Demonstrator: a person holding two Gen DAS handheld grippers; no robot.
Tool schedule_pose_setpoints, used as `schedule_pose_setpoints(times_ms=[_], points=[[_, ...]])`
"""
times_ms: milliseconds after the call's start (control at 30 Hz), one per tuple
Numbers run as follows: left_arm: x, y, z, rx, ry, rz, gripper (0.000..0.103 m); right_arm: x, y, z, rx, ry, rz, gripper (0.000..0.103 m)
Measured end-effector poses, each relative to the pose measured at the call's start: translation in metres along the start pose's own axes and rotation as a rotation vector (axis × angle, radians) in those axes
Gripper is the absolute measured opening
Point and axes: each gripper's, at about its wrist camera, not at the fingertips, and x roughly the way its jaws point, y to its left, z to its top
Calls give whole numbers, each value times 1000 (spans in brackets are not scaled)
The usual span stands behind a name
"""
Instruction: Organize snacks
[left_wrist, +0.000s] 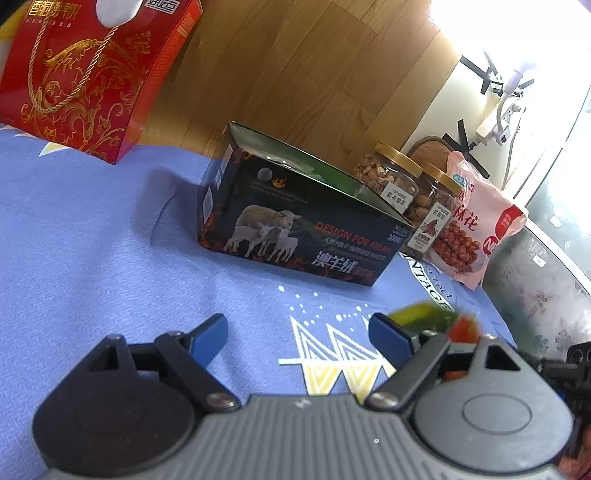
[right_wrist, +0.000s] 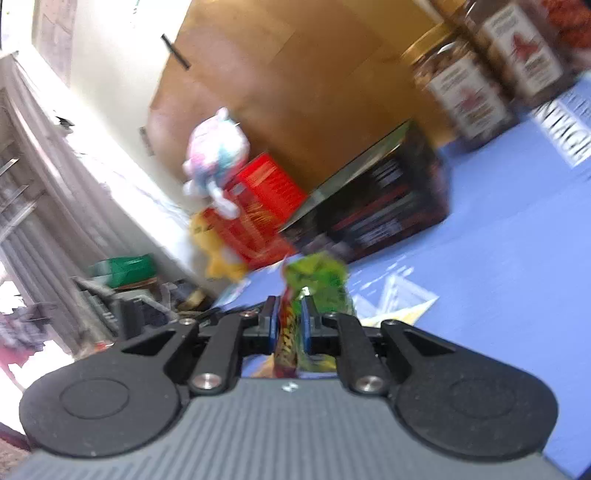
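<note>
This is a home, most likely a bedroom: the things lie on a bed covered with a blue printed sheet (left_wrist: 110, 240), backed by a wooden headboard (left_wrist: 295, 74). Ahead of the left claw (left_wrist: 297, 341) stand nut jars (left_wrist: 388, 177) and a pink snack bag (left_wrist: 476, 221). Beyond the right claw (right_wrist: 289, 319) a plush toy (right_wrist: 218, 162) sits on a red gift box (right_wrist: 266, 199), with grey curtains (right_wrist: 33, 177) and household clutter to its left.
</note>
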Motion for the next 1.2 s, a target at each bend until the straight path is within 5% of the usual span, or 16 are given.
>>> schedule_pose_setpoints(times_ms=[100,400,500,667,833,967,1200], points=[[-2,1,1,-4,-5,-8,86,11,5,-8,-56,49,-92,14],[-7,-17,-2,59,-7,-39,86,3,13,-18,-191,54,-149,18],[-4,-29,-2,60,38,-75,86,1,9,-18,-188,52,-184,25],[1,-40,2,54,168,-25,87,-11,2,-14,-125,57,-176,36],[6,-23,10,-69,290,-107,86,-11,-6,-15,72,162,-28,36],[14,-17,10,-117,308,-153,86,7,3,-18,-43,208,-163,16],[24,-19,4,-185,294,-220,87,27,16,-10,-130,172,-218,20]])
